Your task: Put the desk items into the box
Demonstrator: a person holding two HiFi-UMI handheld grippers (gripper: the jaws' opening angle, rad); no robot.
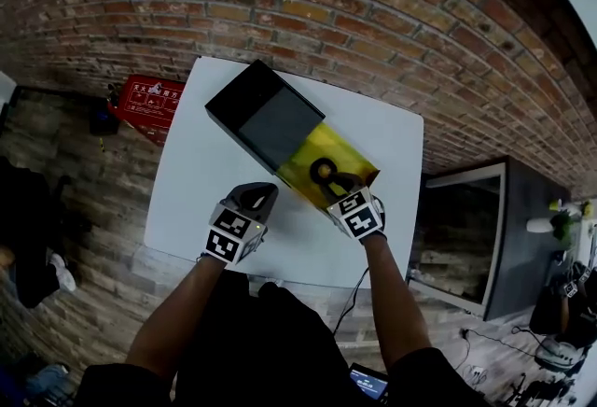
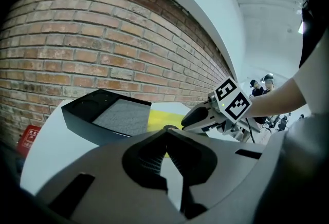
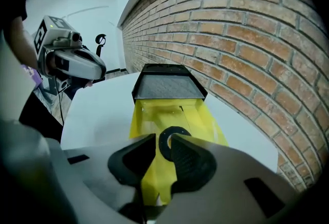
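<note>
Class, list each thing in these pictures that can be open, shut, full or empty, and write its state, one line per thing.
Yellow box: open, holds the black ring.
Black ring: inside the yellow box, at the jaw tips of the right gripper.
Black case: open, grey lining showing.
Left gripper: jaws together, nothing between them.
Right gripper: jaws apart over the yellow box, no grip on the ring visible.

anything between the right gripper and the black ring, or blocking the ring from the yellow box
Nothing visible. The black ring sits at the tips of the right gripper, over the open yellow box; nothing covers the box there.
</note>
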